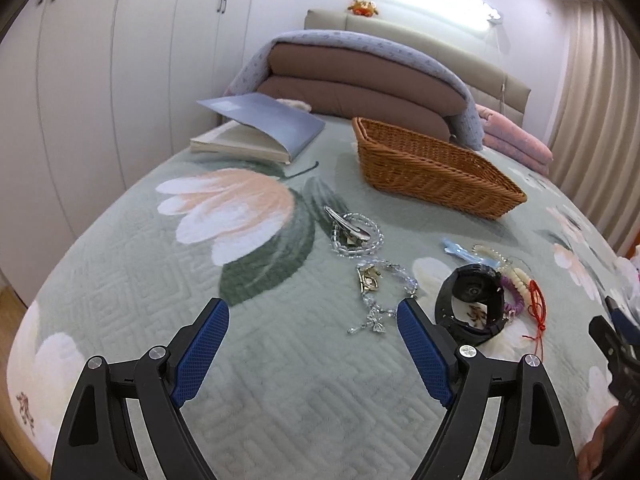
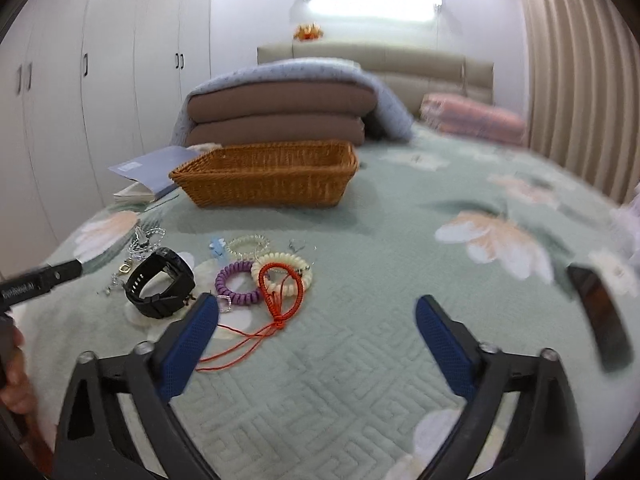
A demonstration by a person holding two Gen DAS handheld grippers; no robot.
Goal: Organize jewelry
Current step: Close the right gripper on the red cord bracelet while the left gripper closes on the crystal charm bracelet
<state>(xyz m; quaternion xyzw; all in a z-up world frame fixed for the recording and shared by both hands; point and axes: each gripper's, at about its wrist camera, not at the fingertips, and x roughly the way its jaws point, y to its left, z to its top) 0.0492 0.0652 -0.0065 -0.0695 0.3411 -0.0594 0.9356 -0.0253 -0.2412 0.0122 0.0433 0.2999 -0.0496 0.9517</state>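
Jewelry lies scattered on a green floral bedspread point(image 1: 280, 380). A wicker basket point(image 1: 432, 168) stands beyond it, also in the right wrist view point(image 2: 268, 178). My left gripper point(image 1: 314, 312) is open and empty, just short of a crystal necklace point(image 1: 376, 312) and a gold clasp point(image 1: 370, 278). A silver hair clip on clear beads point(image 1: 352, 230) lies farther off. A black watch point(image 1: 472, 304) sits to the right, also in the right wrist view point(image 2: 160, 284). My right gripper point(image 2: 318, 310) is open and empty, near a red cord point(image 2: 276, 292), a purple coil tie point(image 2: 236, 280) and a cream coil tie point(image 2: 284, 268).
An open book point(image 1: 256, 128) lies at the back left. Folded brown quilts point(image 2: 280, 116) and a pink pillow point(image 2: 472, 120) are stacked by the headboard. A dark phone-like object point(image 2: 600, 312) lies at the right. White wardrobes point(image 1: 80, 80) line the left wall; curtains point(image 2: 580, 60) hang on the right.
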